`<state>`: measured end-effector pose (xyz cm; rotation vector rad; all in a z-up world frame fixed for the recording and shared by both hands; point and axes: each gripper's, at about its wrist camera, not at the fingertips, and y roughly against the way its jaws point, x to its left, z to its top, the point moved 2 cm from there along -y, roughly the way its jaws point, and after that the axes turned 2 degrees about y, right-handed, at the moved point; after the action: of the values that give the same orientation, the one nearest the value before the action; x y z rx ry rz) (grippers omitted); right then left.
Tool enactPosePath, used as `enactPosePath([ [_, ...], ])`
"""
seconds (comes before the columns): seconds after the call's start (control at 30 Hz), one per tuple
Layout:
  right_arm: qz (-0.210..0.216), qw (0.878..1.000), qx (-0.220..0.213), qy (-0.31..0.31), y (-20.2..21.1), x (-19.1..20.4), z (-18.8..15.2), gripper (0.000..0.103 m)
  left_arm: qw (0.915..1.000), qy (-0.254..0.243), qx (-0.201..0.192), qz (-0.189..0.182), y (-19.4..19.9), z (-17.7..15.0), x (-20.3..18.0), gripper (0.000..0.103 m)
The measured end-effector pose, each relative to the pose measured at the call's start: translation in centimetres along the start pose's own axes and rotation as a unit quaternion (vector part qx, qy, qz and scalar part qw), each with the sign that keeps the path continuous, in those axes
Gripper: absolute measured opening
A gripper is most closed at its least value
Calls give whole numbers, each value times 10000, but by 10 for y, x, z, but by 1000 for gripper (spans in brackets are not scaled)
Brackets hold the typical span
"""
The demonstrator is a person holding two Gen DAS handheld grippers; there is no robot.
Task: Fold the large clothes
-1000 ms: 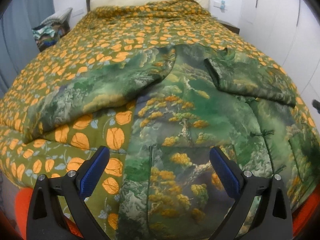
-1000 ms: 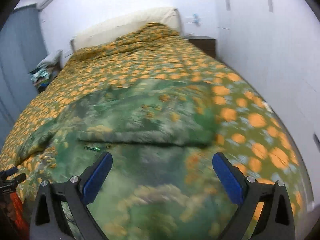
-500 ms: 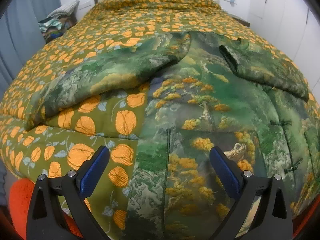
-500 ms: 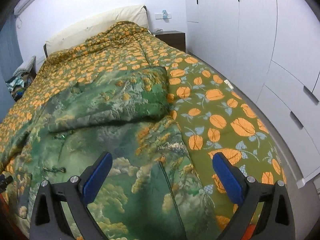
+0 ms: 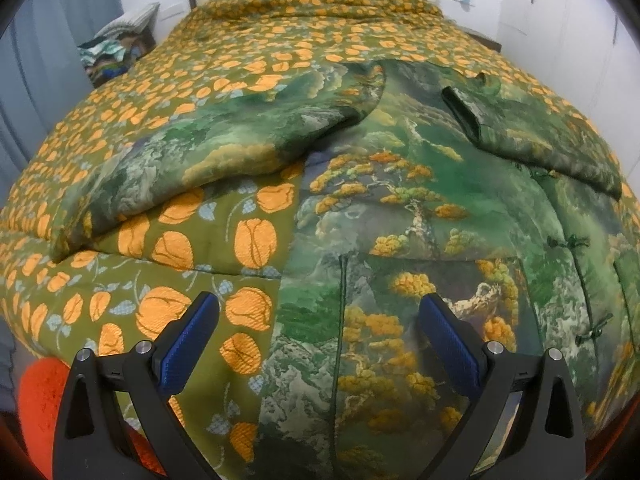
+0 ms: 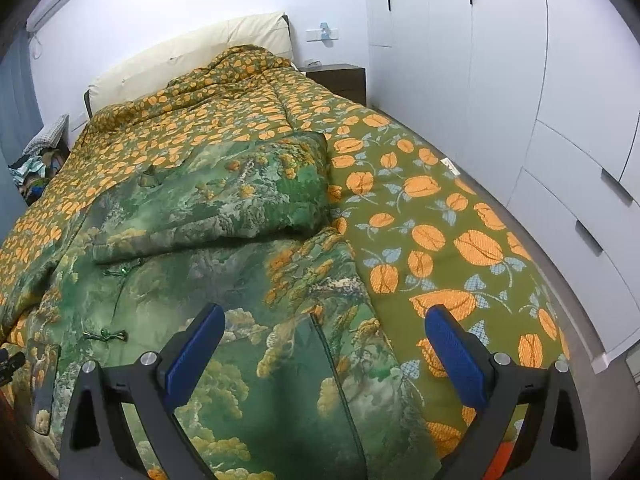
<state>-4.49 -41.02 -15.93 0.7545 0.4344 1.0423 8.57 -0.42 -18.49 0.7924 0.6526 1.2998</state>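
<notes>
A: Where's the garment?

B: Green landscape-print jacket (image 5: pixel 404 216) lies front-up on the bed, over an olive quilt (image 5: pixel 224 248) w/ orange flowers; hem end nearest both cams, collar end toward the cream pillow (image 6: pixel 192 60).

A: Sleeves?

B: One sleeve (image 5: pixel 224 152) spread out sideways onto the quilt in the left wrist view; other sleeve (image 6: pixel 224 204) folded across the chest, its cuff end near the frog buttons (image 6: pixel 106 335) down the front; a patch pocket seam runs between the blue pads in each view.

A: Grippers?

B: Left gripper (image 5: pixel 318 340) spread wide, nothing between the pads; hovers over the jacket's side edge, one pad above the quilt, one above the jacket; contact w/ cloth — can't tell. Right gripper (image 6: pixel 324 350) also spread wide, holding nothing; sits over the opposite side edge near the hem.

A: Surroundings?

B: White wardrobe (image 6: pixel 540 100) beside the bed; dark nightstand (image 6: pixel 340 78) by the headboard; pile of clothes (image 5: pixel 116 54) at the far corner; something orange-red (image 5: pixel 38 400) low by the bed's foot.
</notes>
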Motion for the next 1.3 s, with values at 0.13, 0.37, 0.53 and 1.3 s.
enactPosePath([
  [0.13,-11,10000,43,-32,-2,-2,-1,99,10000,-24,19,53,0,-3,2,100],
  [0.37,-21,9999,85,-113,-5,-5,-3,99,9999,53,2,120,-1,-3,7,100],
  [0.53,-1,9998,96,-179,-5,-6,-3,99,9999,-13,-3,126,-4,-2,4,100],
  [1.3,820,9956,415,-170,39,48,31,99,9964,461,350,-625,-135,73,-25,103],
])
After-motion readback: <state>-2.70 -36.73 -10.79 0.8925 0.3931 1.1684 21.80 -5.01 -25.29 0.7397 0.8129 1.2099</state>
